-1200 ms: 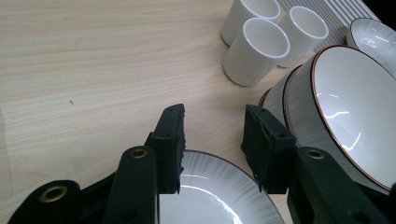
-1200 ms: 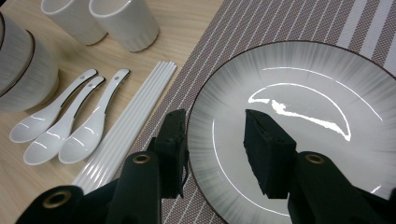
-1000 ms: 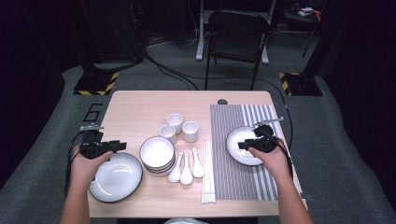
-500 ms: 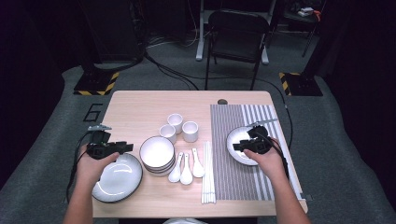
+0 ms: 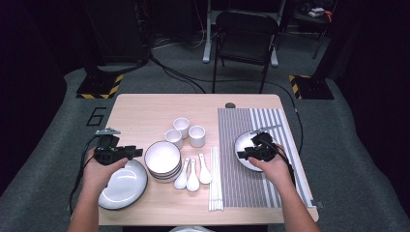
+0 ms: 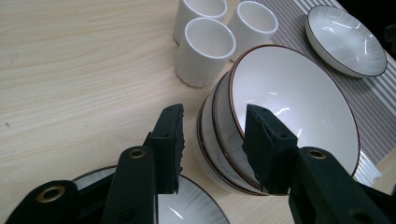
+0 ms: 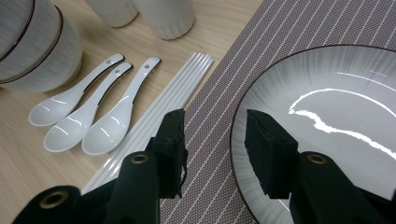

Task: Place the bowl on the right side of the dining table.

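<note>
My left gripper (image 5: 137,152) (image 6: 212,140) hovers open over the far edge of a white plate (image 5: 123,188) (image 6: 187,210), with its jaws pointed at the left rim of a stack of white bowls (image 5: 163,157) (image 6: 289,98). The bowl rims show in the gap between the jaws, and the pads do not press on them. My right gripper (image 5: 240,154) (image 7: 215,140) is open above the left rim of a second plate (image 5: 246,142) (image 7: 336,116), which lies on the striped placemat (image 5: 251,188) (image 7: 224,84). Nothing is gripped.
Three white cups (image 5: 188,133) (image 6: 205,51) stand behind the bowls. Three spoons (image 5: 193,174) (image 7: 84,121) and white chopsticks (image 5: 215,179) (image 7: 159,116) lie between the bowls and the placemat. A chair (image 5: 246,29) stands beyond the table's far edge.
My left gripper has moved right, from the left side of its plate toward the bowl stack. The right gripper has stayed over its plate.
</note>
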A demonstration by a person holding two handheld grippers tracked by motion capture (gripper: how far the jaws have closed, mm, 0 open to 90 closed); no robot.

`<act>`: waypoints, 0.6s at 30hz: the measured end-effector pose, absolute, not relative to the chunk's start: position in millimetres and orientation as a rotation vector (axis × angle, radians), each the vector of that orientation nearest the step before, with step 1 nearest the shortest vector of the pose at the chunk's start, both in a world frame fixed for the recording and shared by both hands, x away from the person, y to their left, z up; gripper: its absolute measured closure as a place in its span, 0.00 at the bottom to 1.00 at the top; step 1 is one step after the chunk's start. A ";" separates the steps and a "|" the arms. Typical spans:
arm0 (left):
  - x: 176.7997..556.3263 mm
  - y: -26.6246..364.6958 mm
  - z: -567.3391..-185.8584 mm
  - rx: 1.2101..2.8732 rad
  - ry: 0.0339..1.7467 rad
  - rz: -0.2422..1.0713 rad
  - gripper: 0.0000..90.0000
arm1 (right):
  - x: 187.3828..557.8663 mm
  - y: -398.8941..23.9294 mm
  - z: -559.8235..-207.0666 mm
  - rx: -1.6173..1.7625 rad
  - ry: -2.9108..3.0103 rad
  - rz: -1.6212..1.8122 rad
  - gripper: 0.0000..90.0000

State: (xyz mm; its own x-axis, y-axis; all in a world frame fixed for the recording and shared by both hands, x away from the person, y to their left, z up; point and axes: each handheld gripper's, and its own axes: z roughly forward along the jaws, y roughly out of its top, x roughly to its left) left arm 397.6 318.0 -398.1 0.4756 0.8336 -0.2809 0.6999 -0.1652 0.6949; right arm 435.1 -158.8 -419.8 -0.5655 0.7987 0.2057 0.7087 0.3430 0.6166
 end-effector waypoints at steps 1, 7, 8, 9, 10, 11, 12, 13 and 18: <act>397.6 316.9 -397.9 1.918 1.275 0.210 0.64 | 435.2 -158.5 -420.4 1.391 2.467 1.021 0.64; 399.2 310.4 -399.0 1.926 1.269 0.208 0.64 | 434.9 -157.1 -421.7 1.394 2.465 1.015 0.64; 399.2 310.4 -399.0 1.926 1.269 0.208 0.64 | 435.0 -157.3 -422.1 1.391 2.466 1.017 0.64; 400.1 309.7 -399.8 1.930 1.274 0.211 0.64 | 434.9 -157.4 -422.5 1.395 2.465 1.014 0.64; 400.6 309.1 -400.1 1.930 1.271 0.204 0.64 | 435.2 -157.9 -422.7 1.390 2.470 1.016 0.64; 400.9 308.5 -400.5 1.924 1.273 0.204 0.65 | 435.1 -157.6 -423.1 1.392 2.465 1.013 0.64; 401.2 307.9 -400.7 1.924 1.273 0.199 0.65 | 435.0 -157.5 -423.4 1.393 2.466 1.011 0.64; 401.7 307.3 -401.3 1.921 1.274 0.206 0.66 | 434.7 -157.3 -423.5 1.402 2.465 1.009 0.64; 403.7 304.1 -400.9 1.921 1.279 0.224 0.67 | 433.9 -159.9 -423.6 1.410 2.461 1.013 0.64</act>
State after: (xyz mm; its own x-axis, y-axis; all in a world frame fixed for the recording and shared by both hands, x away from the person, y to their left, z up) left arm 403.7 304.1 -400.9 0.4732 0.8386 -0.2697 0.6969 -0.1691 0.6969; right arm 433.9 -159.9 -423.6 -0.5553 0.8053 0.2077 0.7182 0.3383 0.6081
